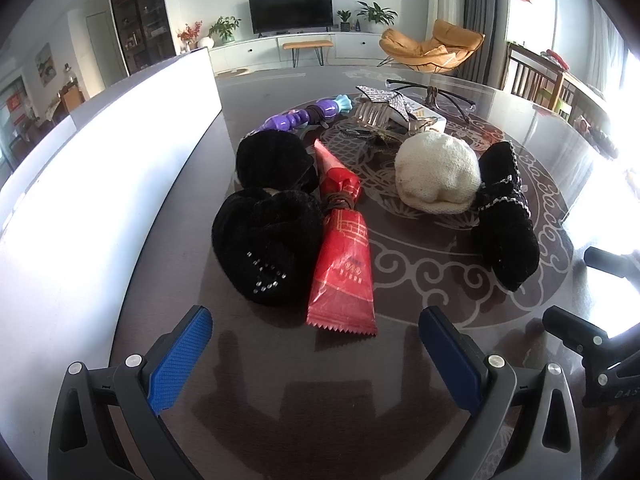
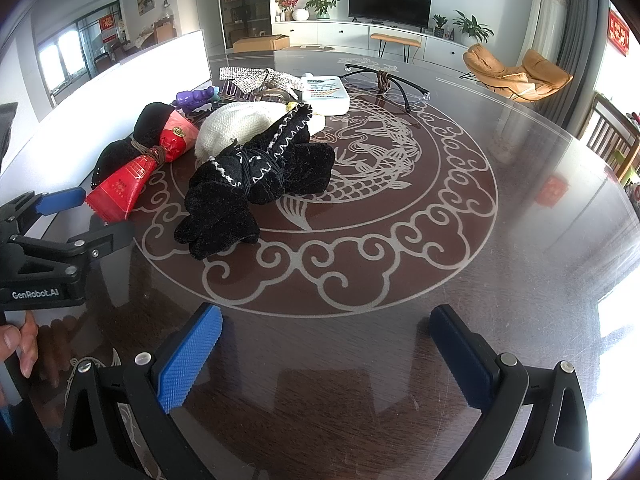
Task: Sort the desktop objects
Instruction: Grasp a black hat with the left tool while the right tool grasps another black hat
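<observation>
Behind the worktop (image 1: 280, 360) stood a living room with a dark television (image 1: 291, 10) and an orange lounge chair (image 1: 432, 46); the windows at the far right were blown out to white. At the left edge a white bin (image 1: 80, 184) was so overexposed that I could not make out its inside.

My left claw (image 1: 316, 354) hovered low over the glass, jaws spread wide and holding nothing. Just ahead lay a black plush bundle (image 1: 266, 240) with small studs, touching a red wrapped packet (image 1: 342, 264) tied at its waist. Behind them a purple toy (image 1: 298, 116) was half hidden. Further right sat a cream knitted hat (image 1: 438, 174), then a black trimmed cloth bundle (image 1: 504, 216). A sequined hair claw clip (image 1: 380, 108), a white box (image 2: 326, 94) and folded glasses (image 2: 384, 80) crowded the back, overlapping.

My right claw (image 2: 326, 358) was likewise spread open and empty, well short of the pile; from the left view only its dark tips showed at the frame's edge.
</observation>
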`<action>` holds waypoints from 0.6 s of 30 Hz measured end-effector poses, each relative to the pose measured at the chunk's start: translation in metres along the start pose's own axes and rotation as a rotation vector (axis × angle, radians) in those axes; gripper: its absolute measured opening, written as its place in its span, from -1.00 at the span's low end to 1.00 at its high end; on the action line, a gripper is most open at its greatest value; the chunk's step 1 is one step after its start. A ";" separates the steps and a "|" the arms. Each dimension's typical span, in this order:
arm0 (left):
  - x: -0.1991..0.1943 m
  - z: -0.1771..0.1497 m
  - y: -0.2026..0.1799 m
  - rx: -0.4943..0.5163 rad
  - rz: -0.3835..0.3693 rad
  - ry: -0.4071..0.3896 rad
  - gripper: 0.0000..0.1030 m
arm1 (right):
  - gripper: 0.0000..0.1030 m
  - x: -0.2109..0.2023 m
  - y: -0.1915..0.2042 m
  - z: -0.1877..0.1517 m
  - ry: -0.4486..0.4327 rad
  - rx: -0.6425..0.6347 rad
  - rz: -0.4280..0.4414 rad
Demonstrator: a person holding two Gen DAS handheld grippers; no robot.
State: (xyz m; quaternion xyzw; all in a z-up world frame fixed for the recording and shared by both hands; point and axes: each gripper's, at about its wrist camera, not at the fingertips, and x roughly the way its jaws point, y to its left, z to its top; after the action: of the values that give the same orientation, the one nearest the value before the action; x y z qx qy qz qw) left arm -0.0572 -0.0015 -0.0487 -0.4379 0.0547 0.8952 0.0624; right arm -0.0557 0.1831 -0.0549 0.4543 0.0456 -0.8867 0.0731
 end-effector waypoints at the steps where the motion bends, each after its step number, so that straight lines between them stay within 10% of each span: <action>1: -0.002 -0.001 0.003 -0.009 0.000 -0.002 1.00 | 1.00 0.000 0.000 0.000 0.002 0.004 0.001; 7: -0.016 -0.007 0.043 -0.165 0.003 -0.019 1.00 | 0.94 -0.004 -0.002 0.012 0.057 0.030 -0.015; 11: -0.018 -0.011 0.061 -0.263 -0.042 -0.025 1.00 | 0.93 -0.032 0.015 0.035 -0.119 0.035 0.068; 16: -0.017 -0.015 0.063 -0.267 -0.038 -0.005 1.00 | 0.92 0.014 0.049 0.066 -0.004 -0.029 0.050; 18: -0.020 -0.016 0.062 -0.256 -0.036 -0.009 1.00 | 0.23 0.029 0.049 0.071 0.018 -0.017 0.051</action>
State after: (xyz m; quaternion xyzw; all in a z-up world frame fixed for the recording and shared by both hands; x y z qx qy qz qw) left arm -0.0425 -0.0660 -0.0399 -0.4392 -0.0680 0.8955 0.0224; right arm -0.1207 0.1222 -0.0383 0.4628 0.0425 -0.8799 0.0990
